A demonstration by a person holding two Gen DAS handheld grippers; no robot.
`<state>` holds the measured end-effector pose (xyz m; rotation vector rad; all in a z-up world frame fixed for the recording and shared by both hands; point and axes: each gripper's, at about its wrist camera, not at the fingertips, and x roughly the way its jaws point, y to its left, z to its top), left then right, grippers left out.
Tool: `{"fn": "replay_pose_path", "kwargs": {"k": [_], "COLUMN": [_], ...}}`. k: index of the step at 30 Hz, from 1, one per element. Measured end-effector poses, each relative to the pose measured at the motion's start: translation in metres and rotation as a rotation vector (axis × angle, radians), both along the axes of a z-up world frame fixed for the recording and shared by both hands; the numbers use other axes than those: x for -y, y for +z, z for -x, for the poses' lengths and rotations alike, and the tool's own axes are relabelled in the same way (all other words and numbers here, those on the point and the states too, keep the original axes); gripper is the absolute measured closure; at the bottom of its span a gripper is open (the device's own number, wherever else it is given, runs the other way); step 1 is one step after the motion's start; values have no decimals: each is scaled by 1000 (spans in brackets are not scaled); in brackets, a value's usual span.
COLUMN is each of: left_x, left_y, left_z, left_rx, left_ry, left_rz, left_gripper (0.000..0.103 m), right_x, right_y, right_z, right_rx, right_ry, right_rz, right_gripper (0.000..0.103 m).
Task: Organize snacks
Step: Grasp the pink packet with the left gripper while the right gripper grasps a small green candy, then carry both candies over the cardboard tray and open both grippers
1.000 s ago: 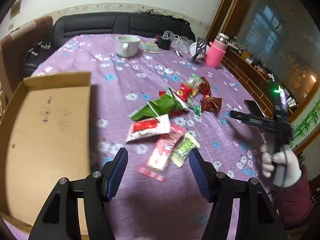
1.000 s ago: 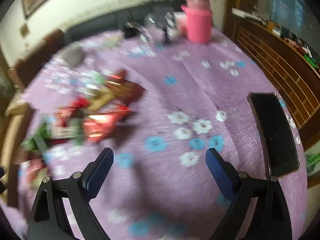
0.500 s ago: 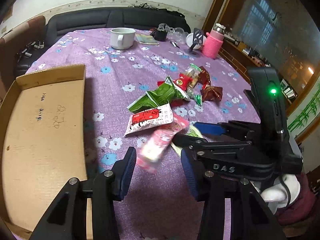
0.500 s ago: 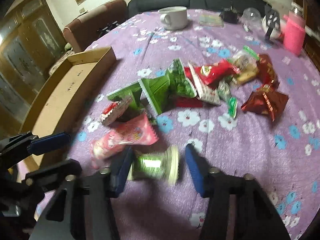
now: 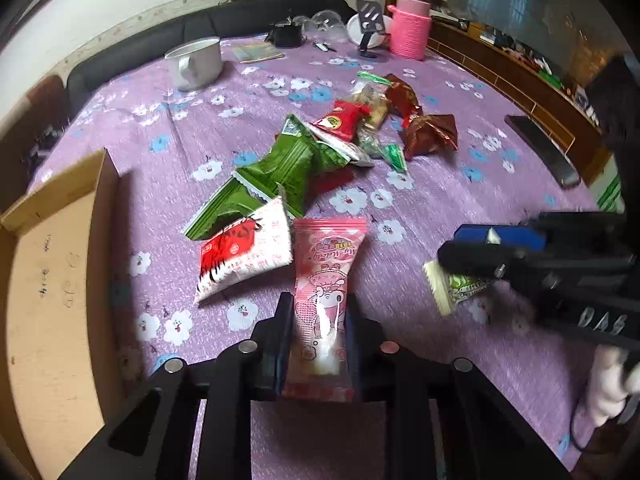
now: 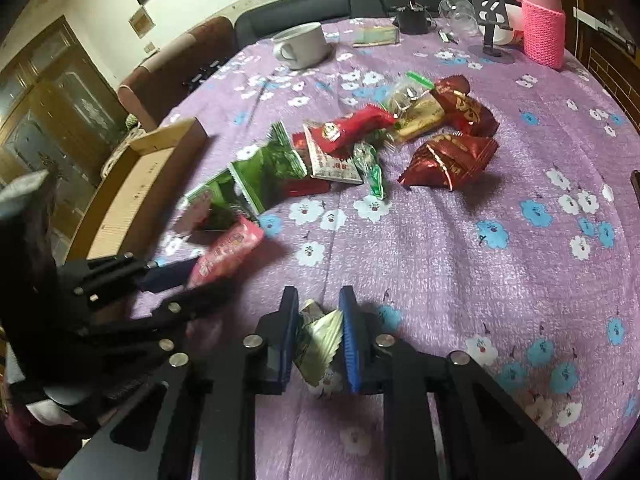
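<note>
Pink plastic snack packet (image 5: 326, 292) is sitting lengthwise in the clamping left gripper (image 5: 318, 320) — open cardboard box (image 5: 52, 280) lying leftward; right gripper (image 6: 320, 336) is pinching a green-and-silver foil sachet (image 6: 318, 340).

Dim, soft indoor light. Fisheye bending curves the worktop (image 5: 400, 80) edges, with black corners. Motion blur smears the neighbouring tongs (image 5: 460, 256) and nearby wrappers; faint shadows fall beside the box (image 5: 108, 184).
</note>
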<state>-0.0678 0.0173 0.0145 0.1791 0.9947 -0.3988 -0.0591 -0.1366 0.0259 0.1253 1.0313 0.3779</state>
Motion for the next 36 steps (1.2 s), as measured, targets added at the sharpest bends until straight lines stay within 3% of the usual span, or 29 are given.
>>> {"fn": "replay_pose_path", "kwargs": {"k": [5, 9, 12, 17, 22, 28, 34, 36], "left_x": [-19, -55, -87, -154, -215, -262, -280, -284], "left_y": [17, 43, 59, 68, 57, 37, 27, 27], "left_z": [12, 29, 42, 62, 72, 67, 70, 73], "left_rx": [-3, 23, 60, 127, 127, 90, 70, 65], "left_ry": [42, 100, 165, 326, 477, 587, 625, 635], "left_rz": [118, 246, 284, 269, 244, 214, 227, 268], "left_gripper": [80, 80, 80, 80, 80, 80, 78, 69], "right_x": [-4, -19, -38, -87, -157, -236, -271, -273], "right_y": [12, 30, 48, 71, 73, 46, 15, 13], "right_z": [9, 22, 29, 30, 23, 16, 11, 9], "right_rx": [25, 63, 95, 100, 55, -11, -94, -87], "right_ry": [18, 54, 99, 213, 342, 435, 466, 455], "right_rz": [-30, -56, -76, -132, -165, -126, -147, -152], "right_gripper": [85, 85, 85, 85, 85, 85, 83, 66]}}
